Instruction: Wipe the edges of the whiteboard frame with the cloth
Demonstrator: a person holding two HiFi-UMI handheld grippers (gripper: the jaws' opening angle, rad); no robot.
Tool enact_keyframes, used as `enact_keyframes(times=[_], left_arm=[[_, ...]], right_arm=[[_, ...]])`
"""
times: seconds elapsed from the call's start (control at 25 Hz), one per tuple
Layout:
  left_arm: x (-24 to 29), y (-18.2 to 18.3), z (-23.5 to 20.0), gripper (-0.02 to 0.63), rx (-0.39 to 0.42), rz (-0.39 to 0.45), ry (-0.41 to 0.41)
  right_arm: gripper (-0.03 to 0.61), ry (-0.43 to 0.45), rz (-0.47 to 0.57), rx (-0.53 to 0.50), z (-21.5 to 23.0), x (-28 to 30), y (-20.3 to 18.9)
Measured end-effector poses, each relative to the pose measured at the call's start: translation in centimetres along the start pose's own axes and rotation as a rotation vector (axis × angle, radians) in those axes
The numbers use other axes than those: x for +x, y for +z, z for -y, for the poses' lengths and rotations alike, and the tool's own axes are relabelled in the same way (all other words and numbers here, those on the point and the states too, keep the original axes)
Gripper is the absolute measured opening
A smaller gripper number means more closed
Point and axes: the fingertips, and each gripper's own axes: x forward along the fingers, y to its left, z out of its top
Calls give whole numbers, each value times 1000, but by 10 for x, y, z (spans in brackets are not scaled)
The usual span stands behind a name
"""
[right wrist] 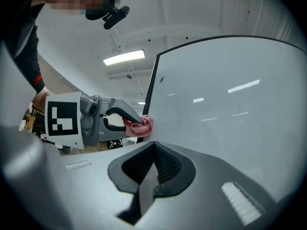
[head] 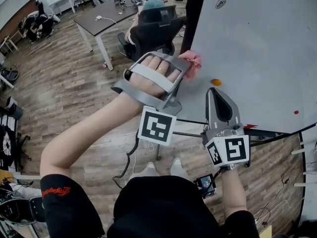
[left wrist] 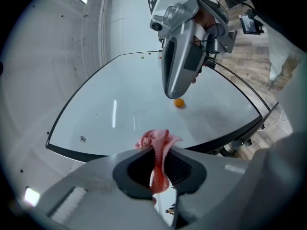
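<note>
The pink cloth is pinched between the jaws of the left gripper, which are closed on it so that a bunch of it sticks out past their tips. In the right gripper view that bunch sits against the dark frame at the left edge of the whiteboard. In the head view this is partway down the edge, and in the left gripper view the cloth lies over the dark edge strip with the white surface beyond it. A person's hand is strapped into the left gripper, and the bare forearm runs back toward the bottom of the head view.

The right gripper is just beside it, over the board's surface. Its jaws are pressed together with nothing between them. The tip points up the board and is close to a small orange dot on the white surface. A small red dot sits well apart from it, toward the board's lower right. The board's surface otherwise shows only faint smudges and reflected ceiling lights.

Beyond the board's left edge there is a wooden floor. A black office chair stands there with someone seated in it. Behind it is a dark counter on white legs, carrying a few small items.
</note>
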Motion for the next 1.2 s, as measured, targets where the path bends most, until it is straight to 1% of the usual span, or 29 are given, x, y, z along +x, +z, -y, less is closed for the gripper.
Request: enact_keyframes(times=[0.48, 1.0, 1.2], left_arm=[[0, 4, 33, 46, -31, 14, -45], [0, 7, 64, 46, -38, 31, -90], [1, 10, 76, 46, -56, 32, -99]], right_arm=[[2, -1, -18, 4, -4, 1, -8], [2, -13, -44, 11, -5, 3, -21], [2, -16, -53, 12, -6, 4, -26]])
